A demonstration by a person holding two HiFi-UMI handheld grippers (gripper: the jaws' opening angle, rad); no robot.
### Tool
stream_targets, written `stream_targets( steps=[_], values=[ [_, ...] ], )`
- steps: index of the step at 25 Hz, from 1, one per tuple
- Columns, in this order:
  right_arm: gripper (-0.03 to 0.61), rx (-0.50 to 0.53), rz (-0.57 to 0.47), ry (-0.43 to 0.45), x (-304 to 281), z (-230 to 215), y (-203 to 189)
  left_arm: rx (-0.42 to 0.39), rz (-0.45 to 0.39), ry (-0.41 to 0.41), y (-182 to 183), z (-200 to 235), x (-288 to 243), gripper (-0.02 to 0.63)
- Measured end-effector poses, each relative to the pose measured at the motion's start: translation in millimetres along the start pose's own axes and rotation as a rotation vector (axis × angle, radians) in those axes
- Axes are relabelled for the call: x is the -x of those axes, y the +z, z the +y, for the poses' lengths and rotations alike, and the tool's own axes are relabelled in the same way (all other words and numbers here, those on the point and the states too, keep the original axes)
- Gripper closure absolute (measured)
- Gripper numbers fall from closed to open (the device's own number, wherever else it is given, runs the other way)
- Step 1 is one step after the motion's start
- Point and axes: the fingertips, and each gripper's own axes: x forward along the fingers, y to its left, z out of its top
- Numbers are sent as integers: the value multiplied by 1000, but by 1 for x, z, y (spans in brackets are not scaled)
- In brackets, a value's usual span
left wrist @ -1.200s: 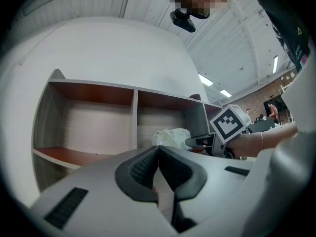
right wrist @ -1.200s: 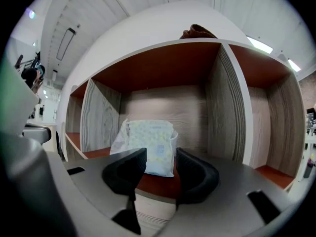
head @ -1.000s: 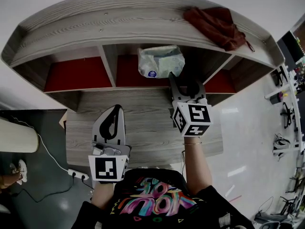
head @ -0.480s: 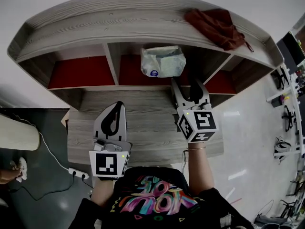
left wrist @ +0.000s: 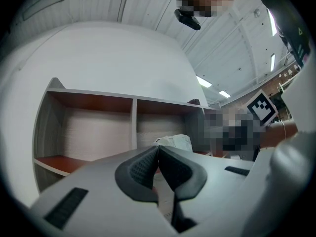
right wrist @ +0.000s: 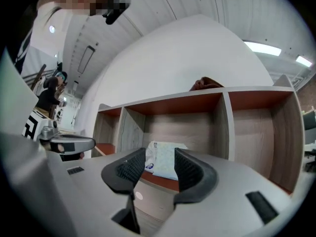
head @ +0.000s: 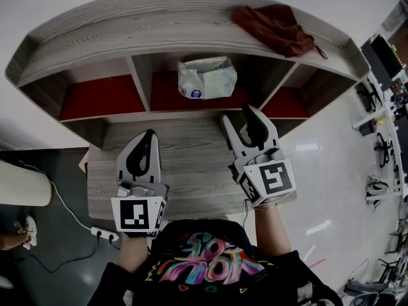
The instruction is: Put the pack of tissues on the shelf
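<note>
The pack of tissues point(head: 207, 77) is a pale plastic-wrapped bundle that lies in the middle compartment of the grey wooden shelf point(head: 159, 40), on its red floor. My right gripper point(head: 241, 115) hovers over the table in front of that compartment, clear of the pack. Its jaws stand wide and are closing a little, with nothing between them. In the right gripper view the pack point(right wrist: 165, 160) shows beyond the right gripper point(right wrist: 159, 157). My left gripper point(head: 143, 138) hangs shut and empty over the table at the left. The left gripper view shows the left gripper point(left wrist: 158, 149) with its pads pressed together.
A dark red cloth point(head: 274, 27) lies on top of the shelf at the right. The shelf stands on a grey wooden table point(head: 191, 152). A white power strip point(head: 102, 233) lies on the floor at the lower left.
My right gripper has drawn back from the shelf toward the person and slightly right. The pack stays in the middle compartment. The left gripper has barely shifted.
</note>
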Motion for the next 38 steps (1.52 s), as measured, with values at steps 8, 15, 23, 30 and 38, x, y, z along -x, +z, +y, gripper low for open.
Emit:
stream_targets(
  steps=[8,15,23,30,38],
  values=[
    [420,4,-17,23,37,12,8,3,4,-23,-2,-6,3,589],
    [453,-2,-80,65,57,22,6,2,14,-28,-6,-8,6,589],
    [505,-32,-48,49,75,22,-16,-2,39,-42,-18,-14,13,589],
    [561,-32,-9,43,87,20,-38,7,54,-49,-26,-18,16,589],
    [561,-73,-16,18,86,18,-38,12,83,-67,-35,-21,20,589]
  ],
)
